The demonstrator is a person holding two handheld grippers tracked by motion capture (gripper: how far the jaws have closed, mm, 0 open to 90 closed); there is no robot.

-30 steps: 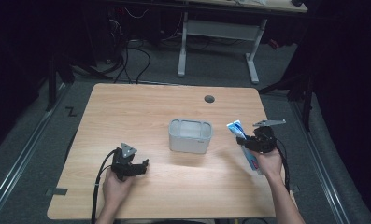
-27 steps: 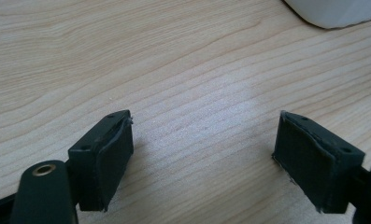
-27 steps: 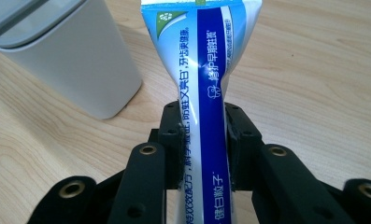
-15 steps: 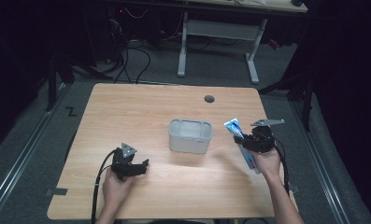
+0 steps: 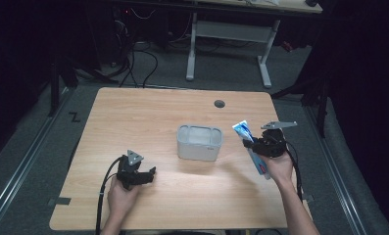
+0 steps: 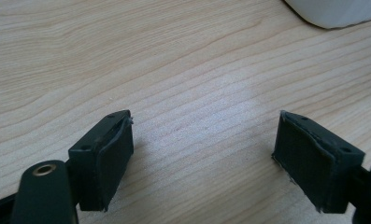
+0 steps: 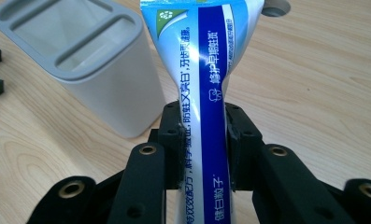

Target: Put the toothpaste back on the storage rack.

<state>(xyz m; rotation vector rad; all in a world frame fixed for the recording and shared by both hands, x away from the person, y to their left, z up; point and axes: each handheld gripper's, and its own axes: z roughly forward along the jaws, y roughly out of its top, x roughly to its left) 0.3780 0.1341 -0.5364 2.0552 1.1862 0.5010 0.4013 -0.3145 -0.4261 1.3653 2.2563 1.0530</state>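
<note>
Two grippers are in your hands over the desk (image 5: pixel 148 112): your right gripper (image 5: pixel 255 145) is clamped on the blue-and-white toothpaste tube (image 5: pixel 251 147), pinching it across its middle near the desk's right edge, with the crimped end tilted up and away from you. Just beside it, toward the desk's middle, stands the grey holder (image 5: pixel 200 142) with its slotted top, not touching the tube. Your left gripper (image 5: pixel 150 174) rests near the front left with its jaws spread apart, nothing between them.
</note>
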